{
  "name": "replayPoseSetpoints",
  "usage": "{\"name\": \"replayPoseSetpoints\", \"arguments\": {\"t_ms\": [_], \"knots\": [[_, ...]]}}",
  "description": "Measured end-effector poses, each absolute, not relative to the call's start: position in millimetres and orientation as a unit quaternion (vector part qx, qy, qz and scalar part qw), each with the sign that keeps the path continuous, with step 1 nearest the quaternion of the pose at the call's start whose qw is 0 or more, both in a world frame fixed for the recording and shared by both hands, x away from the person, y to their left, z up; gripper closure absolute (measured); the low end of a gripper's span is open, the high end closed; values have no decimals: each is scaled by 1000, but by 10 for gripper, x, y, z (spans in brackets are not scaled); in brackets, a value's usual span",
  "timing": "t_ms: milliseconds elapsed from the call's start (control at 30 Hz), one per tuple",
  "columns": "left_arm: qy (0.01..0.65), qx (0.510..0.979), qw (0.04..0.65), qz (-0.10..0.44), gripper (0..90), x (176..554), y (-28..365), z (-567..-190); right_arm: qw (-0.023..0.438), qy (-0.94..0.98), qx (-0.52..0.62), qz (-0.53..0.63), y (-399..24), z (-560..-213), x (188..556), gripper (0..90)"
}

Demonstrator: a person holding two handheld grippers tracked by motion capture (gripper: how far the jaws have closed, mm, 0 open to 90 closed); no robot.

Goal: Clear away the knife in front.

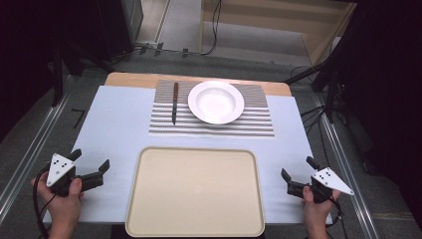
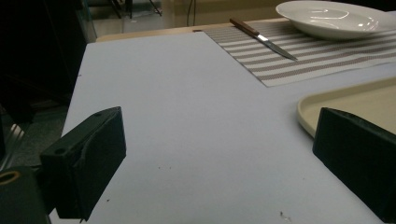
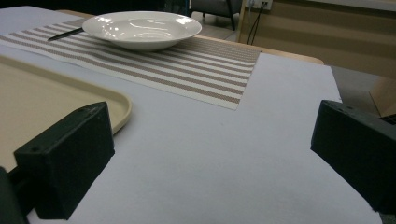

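- Pale blue table (image 1: 119,129), wooden edge at the top, centre of the high view; dark floor with cables around it.
- Tray (image 1: 195,229): beige, rectangular, rounded corners, nothing on it; lower centre of the high view, between the two grippers. Its corner shows at the right edge of the left gripper view (image 2: 327,100) and at the left of the right gripper view (image 3: 56,98).
- Left gripper (image 1: 90,167): lower left of the high view, held in a hand (image 1: 64,201), just left of the tray, apart from it. Jaws spread wide, nothing between them but bare table.
- Right gripper (image 1: 298,169): lower right of the high view, held in a hand (image 1: 316,209), just right of the tray, apart from it. Jaws spread wide, nothing between them.
- Mat (image 1: 249,122): striped, beyond the tray, upper centre of the high view; well apart from both grippers.
- Plate (image 1: 216,102): white, deep, upright on the mat, right of centre on it.
- Knife (image 1: 175,103): brown handle, dark blade, lying on the mat just left of the plate, handle toward the top of the frame.
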State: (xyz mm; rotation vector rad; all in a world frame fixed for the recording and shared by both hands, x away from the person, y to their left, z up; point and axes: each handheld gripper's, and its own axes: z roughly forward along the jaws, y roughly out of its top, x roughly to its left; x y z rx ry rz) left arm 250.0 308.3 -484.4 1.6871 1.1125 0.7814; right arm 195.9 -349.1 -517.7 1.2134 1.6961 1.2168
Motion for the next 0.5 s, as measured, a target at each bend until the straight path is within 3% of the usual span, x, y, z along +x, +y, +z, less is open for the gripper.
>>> {"name": "replayPoseSetpoints", "arguments": {"t_ms": [500], "knots": [[438, 687, 493, 306, 24, 2621, 2722, -4341, 355, 658, 469, 470, -3480, -5180, 1953, 0]]}}
